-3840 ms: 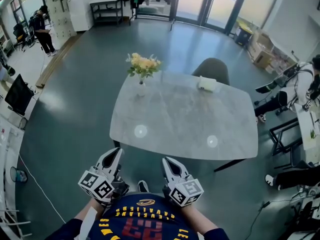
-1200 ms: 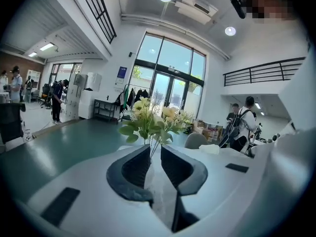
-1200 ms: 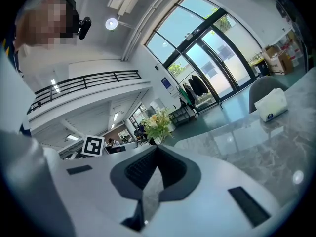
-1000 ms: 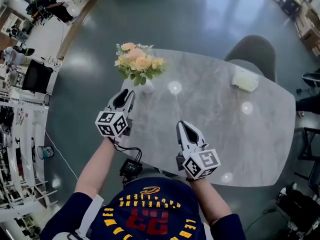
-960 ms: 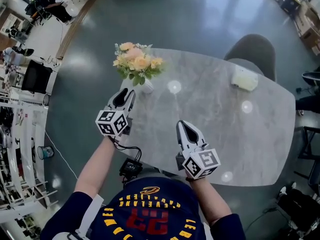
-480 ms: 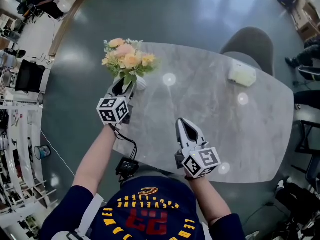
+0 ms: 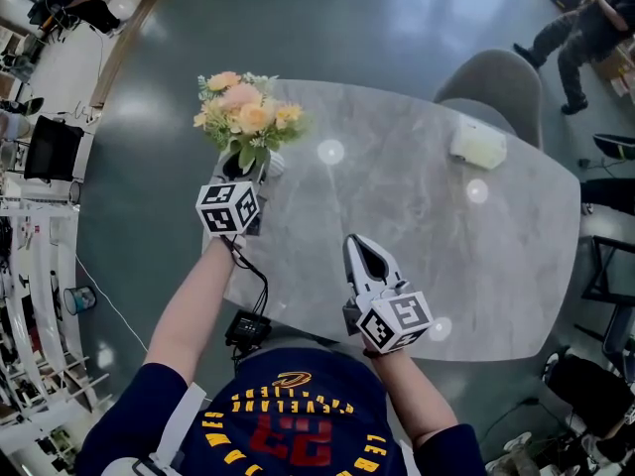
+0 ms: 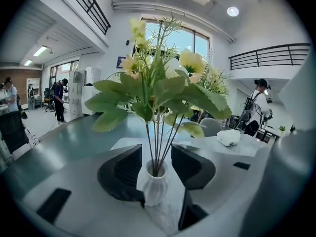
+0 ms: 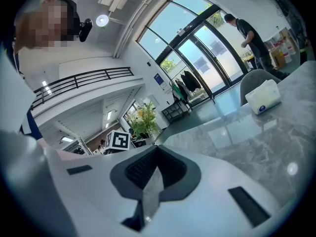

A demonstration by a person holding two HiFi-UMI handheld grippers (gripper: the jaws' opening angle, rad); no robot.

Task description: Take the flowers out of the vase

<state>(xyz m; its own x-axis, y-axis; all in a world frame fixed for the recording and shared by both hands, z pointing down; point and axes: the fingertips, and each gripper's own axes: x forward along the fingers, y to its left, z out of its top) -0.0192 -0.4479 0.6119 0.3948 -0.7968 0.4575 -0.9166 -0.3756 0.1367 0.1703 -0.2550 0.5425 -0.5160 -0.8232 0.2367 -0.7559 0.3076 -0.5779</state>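
Observation:
A bunch of peach and yellow flowers (image 7: 243, 112) with green leaves stands in a small white ribbed vase (image 8: 154, 184) at the far left corner of the marble table (image 7: 417, 236). My left gripper (image 7: 243, 167) reaches that corner. In the left gripper view its jaws are opening, one on each side of the vase's neck and the thin stems (image 8: 157, 147), and the pads do not press on either. My right gripper (image 7: 359, 241) hovers over the table's near edge, shut and holding nothing. The right gripper view shows the flowers (image 9: 143, 117) far off at the left.
A white tissue box (image 7: 477, 144) lies at the table's far right, in front of a grey chair (image 7: 496, 82). A person (image 7: 575, 28) walks at the top right, and others stand at the far left. Bright light spots reflect on the tabletop.
My left gripper has moved forward and down to the vase, and its jaws now stand on either side of it. The right gripper has hardly moved.

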